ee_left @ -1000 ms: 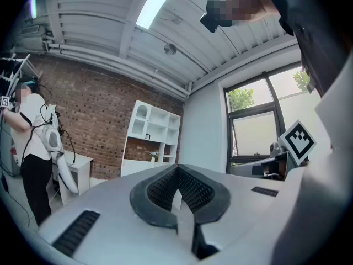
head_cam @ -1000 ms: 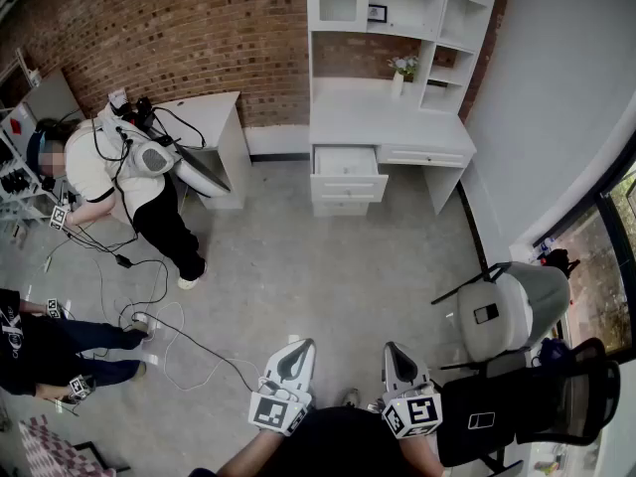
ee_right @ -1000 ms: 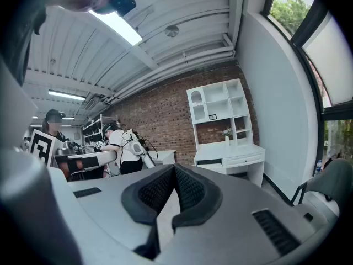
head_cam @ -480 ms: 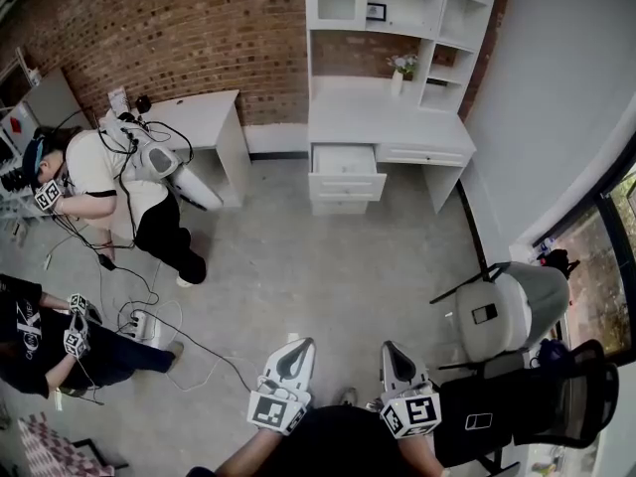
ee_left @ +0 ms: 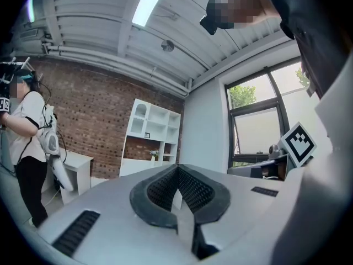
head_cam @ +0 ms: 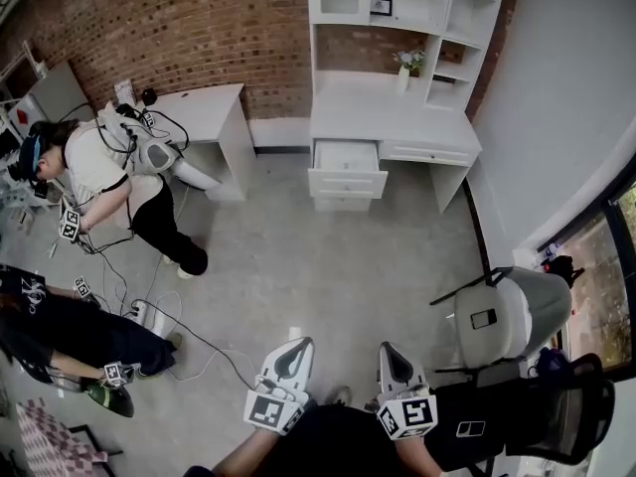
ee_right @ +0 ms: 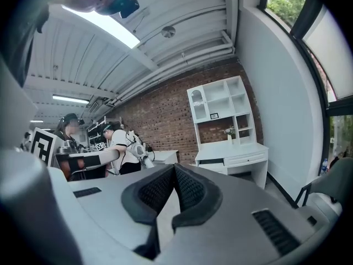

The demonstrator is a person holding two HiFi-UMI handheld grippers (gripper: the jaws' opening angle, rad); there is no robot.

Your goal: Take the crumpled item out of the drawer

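A white desk (head_cam: 393,119) with a shelf unit stands against the far brick wall. Its top left drawer (head_cam: 346,158) is pulled open; from here its inside looks white and I cannot make out a crumpled item. The open drawer (ee_right: 212,162) also shows small in the right gripper view. Far from the desk, at the bottom of the head view, my left gripper (head_cam: 297,347) and right gripper (head_cam: 389,350) are side by side, pointing towards it. Both are shut with nothing between the jaws; in the gripper views the left gripper (ee_left: 176,169) and right gripper (ee_right: 174,168) have pads touching.
Grey floor (head_cam: 328,266) lies between me and the desk. A grey chair (head_cam: 509,314) and a black chair (head_cam: 542,420) stand at the right. At the left a person (head_cam: 109,182) stands by a white table (head_cam: 199,117), another crouches at the lower left (head_cam: 70,331), with cables (head_cam: 174,331) on the floor.
Both grippers stay where they were, still shut. The standing person at the left has shifted and the crouching person has moved further into view at the lower left.
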